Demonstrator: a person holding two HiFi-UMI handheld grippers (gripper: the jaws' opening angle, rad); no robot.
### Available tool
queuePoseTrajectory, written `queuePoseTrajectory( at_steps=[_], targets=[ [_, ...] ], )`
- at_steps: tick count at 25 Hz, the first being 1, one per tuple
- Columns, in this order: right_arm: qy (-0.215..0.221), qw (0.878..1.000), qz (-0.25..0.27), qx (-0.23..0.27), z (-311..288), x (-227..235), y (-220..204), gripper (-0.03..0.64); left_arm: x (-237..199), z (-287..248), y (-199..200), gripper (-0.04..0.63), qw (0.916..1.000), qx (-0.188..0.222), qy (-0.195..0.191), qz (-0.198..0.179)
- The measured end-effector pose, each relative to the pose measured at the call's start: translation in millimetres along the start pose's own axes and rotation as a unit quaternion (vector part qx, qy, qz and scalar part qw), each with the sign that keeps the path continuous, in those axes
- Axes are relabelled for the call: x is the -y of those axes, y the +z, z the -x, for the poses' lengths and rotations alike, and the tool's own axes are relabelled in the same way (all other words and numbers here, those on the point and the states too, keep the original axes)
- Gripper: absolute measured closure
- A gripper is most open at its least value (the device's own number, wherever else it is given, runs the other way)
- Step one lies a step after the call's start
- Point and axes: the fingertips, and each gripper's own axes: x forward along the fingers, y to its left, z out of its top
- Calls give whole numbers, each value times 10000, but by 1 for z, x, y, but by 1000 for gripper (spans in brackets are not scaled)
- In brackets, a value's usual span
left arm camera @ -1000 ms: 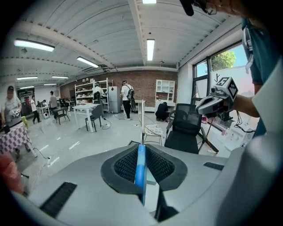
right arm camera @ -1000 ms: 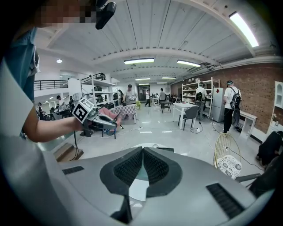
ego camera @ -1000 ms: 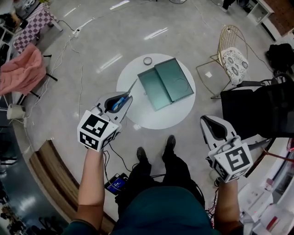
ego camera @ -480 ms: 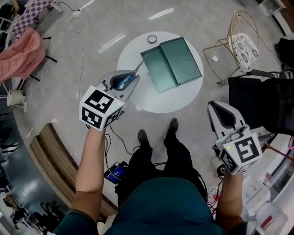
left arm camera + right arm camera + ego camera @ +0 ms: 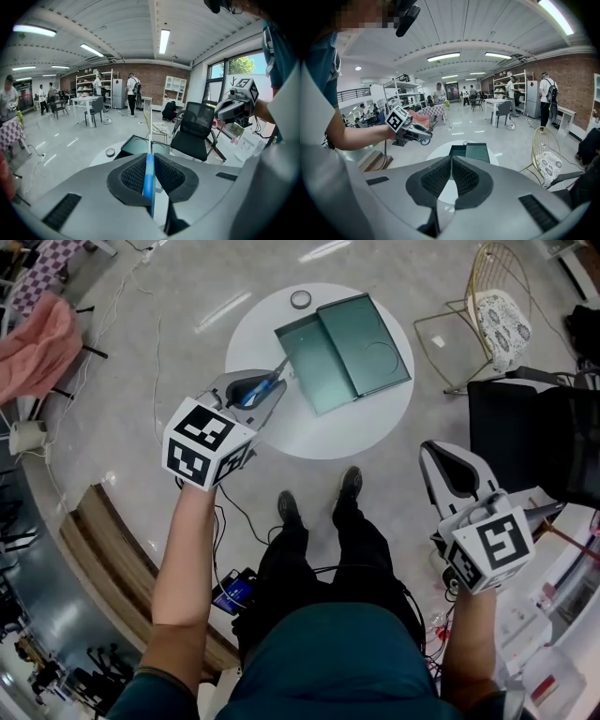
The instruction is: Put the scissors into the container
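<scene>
My left gripper point(image 5: 269, 388) is shut on the scissors point(image 5: 255, 390), whose blue handle sits between the pads while the blades point at the left edge of the container. That container point(image 5: 342, 351) is an open green box lying flat on the round white table point(image 5: 281, 432). In the left gripper view the blue handle point(image 5: 149, 176) is clamped upright in that gripper point(image 5: 150, 165), with the container point(image 5: 136, 146) beyond it. My right gripper point(image 5: 448, 463) hangs off to the right of the table, shut with nothing in it. Its own view shows that gripper point(image 5: 451, 165) with the pads together and the container point(image 5: 469, 152) ahead.
A tape roll point(image 5: 300, 299) lies on the table's far edge. A gold wire chair point(image 5: 489, 320) and a black office chair point(image 5: 534, 442) stand to the right. Cables run across the floor at left, near a pink cloth point(image 5: 37, 343). Several people stand far off.
Both grippers have sunk lower. The left one still carries the scissors, their tips staying by the container's left edge. The head view has shifted, so the table sits higher in the picture.
</scene>
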Motion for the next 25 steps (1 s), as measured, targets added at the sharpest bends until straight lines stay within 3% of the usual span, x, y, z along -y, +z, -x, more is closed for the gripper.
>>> queuePoseTrajectory(
  at_steps=[25],
  targets=[
    [106, 9983, -297, -481, -57, 45, -77, 578, -30, -137, -72, 535, 9962, -585, -294, 568]
  ],
)
